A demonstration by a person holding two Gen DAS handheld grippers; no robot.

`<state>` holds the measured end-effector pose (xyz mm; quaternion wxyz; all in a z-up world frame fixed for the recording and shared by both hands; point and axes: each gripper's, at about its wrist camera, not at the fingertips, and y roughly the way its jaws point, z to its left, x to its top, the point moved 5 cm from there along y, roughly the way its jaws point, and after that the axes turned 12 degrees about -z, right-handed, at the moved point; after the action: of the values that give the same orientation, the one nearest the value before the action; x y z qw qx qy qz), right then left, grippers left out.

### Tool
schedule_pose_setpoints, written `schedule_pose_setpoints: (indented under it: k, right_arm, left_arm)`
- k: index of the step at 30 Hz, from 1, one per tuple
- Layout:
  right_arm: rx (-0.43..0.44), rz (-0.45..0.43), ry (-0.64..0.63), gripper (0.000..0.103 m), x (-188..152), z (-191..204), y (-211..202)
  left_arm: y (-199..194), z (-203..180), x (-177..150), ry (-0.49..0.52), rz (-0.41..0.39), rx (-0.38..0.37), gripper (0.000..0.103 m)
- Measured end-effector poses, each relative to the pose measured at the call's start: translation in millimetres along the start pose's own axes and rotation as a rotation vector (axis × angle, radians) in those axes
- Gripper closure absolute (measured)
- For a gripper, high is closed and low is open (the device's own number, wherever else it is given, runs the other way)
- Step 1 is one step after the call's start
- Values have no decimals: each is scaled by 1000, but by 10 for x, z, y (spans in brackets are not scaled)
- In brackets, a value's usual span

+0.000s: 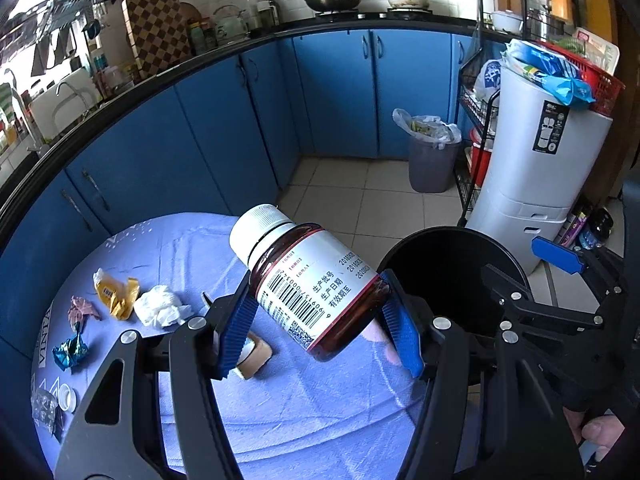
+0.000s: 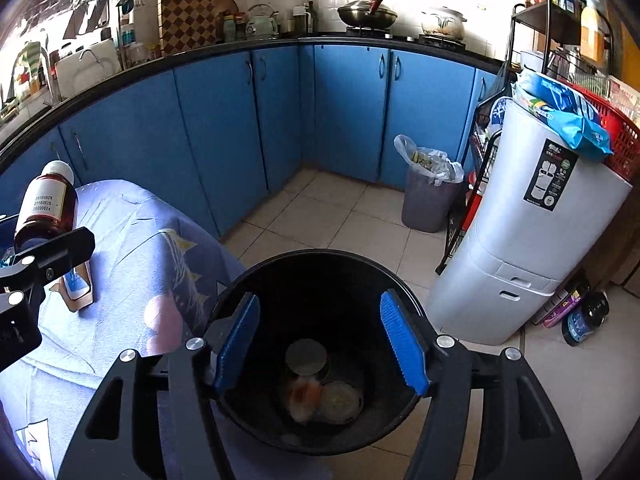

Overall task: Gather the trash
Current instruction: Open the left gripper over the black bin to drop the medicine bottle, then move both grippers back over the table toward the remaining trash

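Note:
My left gripper (image 1: 320, 320) is shut on a brown pill bottle (image 1: 308, 280) with a white cap and white label, held tilted above the lilac-clothed table (image 1: 280, 420). The bottle also shows in the right wrist view (image 2: 46, 204) at far left. A black bin (image 1: 448, 276) stands beside the table's right edge. My right gripper (image 2: 320, 340) is open and empty directly above the black bin (image 2: 316, 352), which holds a few pieces of trash at the bottom. On the table lie a yellow wrapper (image 1: 116, 292), a white tissue (image 1: 160, 306), a pink wrapper (image 1: 82, 310) and a blue foil wrapper (image 1: 70, 350).
A cardboard tape roll (image 1: 254, 356) lies under the left gripper. A clear blister pack (image 1: 44, 408) and white cap (image 1: 66, 398) sit at the table's left edge. Blue cabinets (image 1: 200, 140), a grey lined bin (image 1: 432, 156), a white appliance (image 1: 536, 168) and a wire rack (image 1: 476, 120) surround the tiled floor.

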<state>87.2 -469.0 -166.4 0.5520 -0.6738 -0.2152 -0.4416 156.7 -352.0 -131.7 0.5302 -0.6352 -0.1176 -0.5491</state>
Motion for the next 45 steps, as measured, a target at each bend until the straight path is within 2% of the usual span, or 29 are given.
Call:
schedule_pose_setpoints:
  k: [24, 29, 32, 37, 45]
  right_arm:
    - [-48, 8, 55, 41, -100, -423, 20]
    - [-50, 11, 62, 41, -115, -482, 22]
    - [-56, 11, 63, 41, -121, -516, 17]
    - [-57, 13, 68, 41, -135, -519, 5]
    - [-44, 7, 46, 41, -117, -416, -42]
  left_arm:
    - [127, -651, 236, 91, -21, -80, 41]
    - [120, -709, 299, 96, -41, -78, 36]
    - [97, -712, 331, 95, -60, -70, 25]
    - [96, -685, 317, 93, -60, -56, 20]
    - [50, -563, 239, 73, -51, -42, 20]
